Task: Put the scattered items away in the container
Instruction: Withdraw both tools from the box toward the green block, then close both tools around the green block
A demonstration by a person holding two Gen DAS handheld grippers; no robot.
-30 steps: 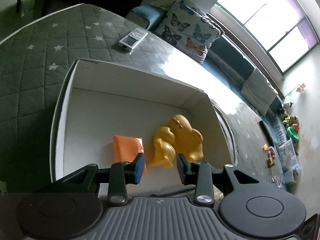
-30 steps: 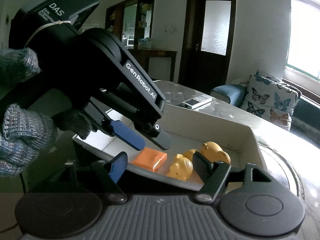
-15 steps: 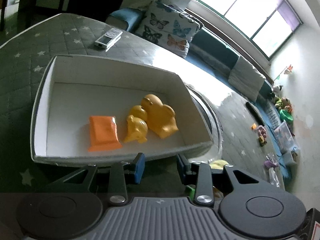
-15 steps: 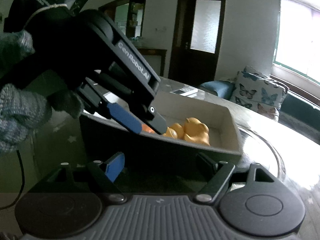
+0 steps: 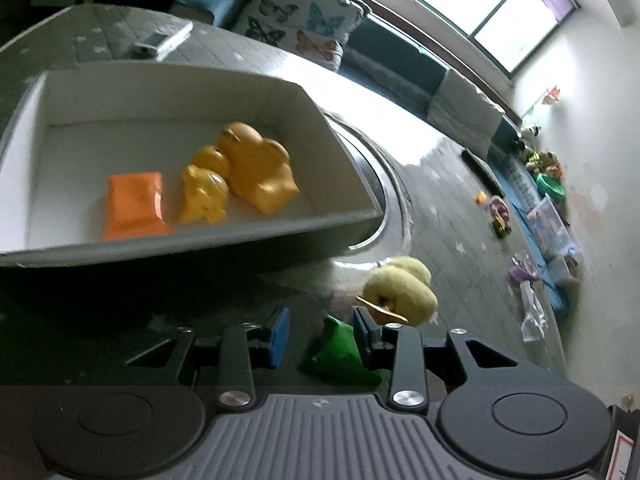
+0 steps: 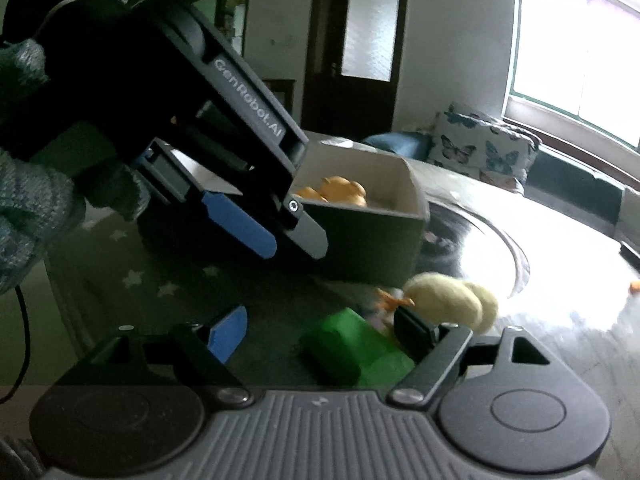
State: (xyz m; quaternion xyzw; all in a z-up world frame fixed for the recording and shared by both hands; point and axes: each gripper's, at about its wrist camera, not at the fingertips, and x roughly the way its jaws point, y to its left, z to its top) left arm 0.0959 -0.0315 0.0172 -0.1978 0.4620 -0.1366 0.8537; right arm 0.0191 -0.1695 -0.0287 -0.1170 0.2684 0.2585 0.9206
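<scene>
The white box (image 5: 340,160) holds an orange packet (image 5: 134,204) and orange toy ducks (image 5: 256,168). It also shows in the right wrist view (image 6: 400,184). A pale yellow plush duck (image 5: 400,288) and a green block (image 5: 340,348) lie on the table just outside the box. My left gripper (image 5: 320,332) is open and empty, low over the table, with the green block between its fingers' line. My right gripper (image 6: 316,336) is open and empty, with the green block (image 6: 352,348) and the plush duck (image 6: 448,300) just ahead. The left gripper (image 6: 288,236) hangs in the right view.
A white remote (image 5: 160,40) lies on the grey star-patterned table beyond the box. A round metal ring (image 5: 396,208) is set in the table right of the box. A butterfly cushion (image 5: 304,16) and sofa stand behind; toys litter the floor at right.
Both grippers have pulled back from the box and dropped lower, toward the table. The plush duck and green block have come into view in front of them.
</scene>
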